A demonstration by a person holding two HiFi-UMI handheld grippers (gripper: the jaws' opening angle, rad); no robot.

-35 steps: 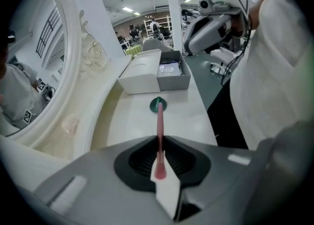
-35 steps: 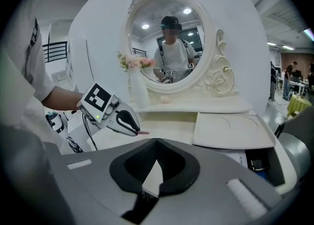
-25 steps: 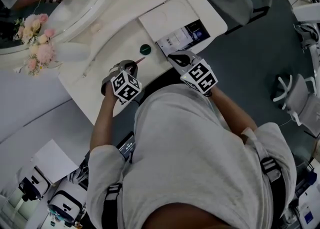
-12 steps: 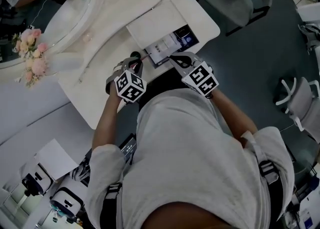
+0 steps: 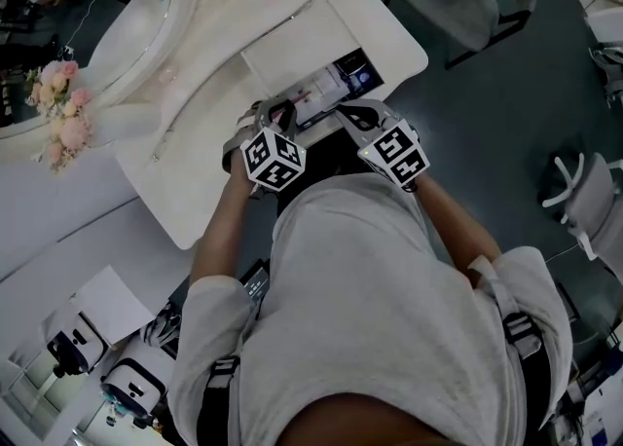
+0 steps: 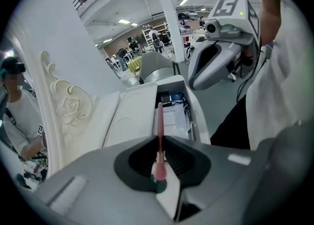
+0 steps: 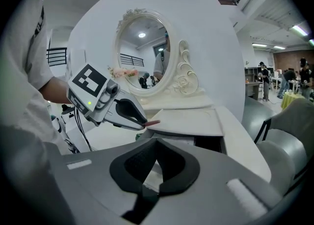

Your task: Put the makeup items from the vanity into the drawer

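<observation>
White vanity [image 5: 195, 171] is filling the view, its oval mirror [image 7: 142, 54] standing along the back edge and pink flowers [image 5: 60, 123] sitting by the left end. At the front edge the drawer [image 5: 336, 84] is lying open, with flat printed packs [image 5: 321, 93] showing inside. The left gripper [image 5: 276, 115] is pinching a slim pink pencil [image 6: 160, 121] between its jaws, the tip pointing out over the drawer's left end. The right gripper [image 5: 356, 115] is hovering just beside it at the drawer's front, jaws pressed together and gripping nothing.
</observation>
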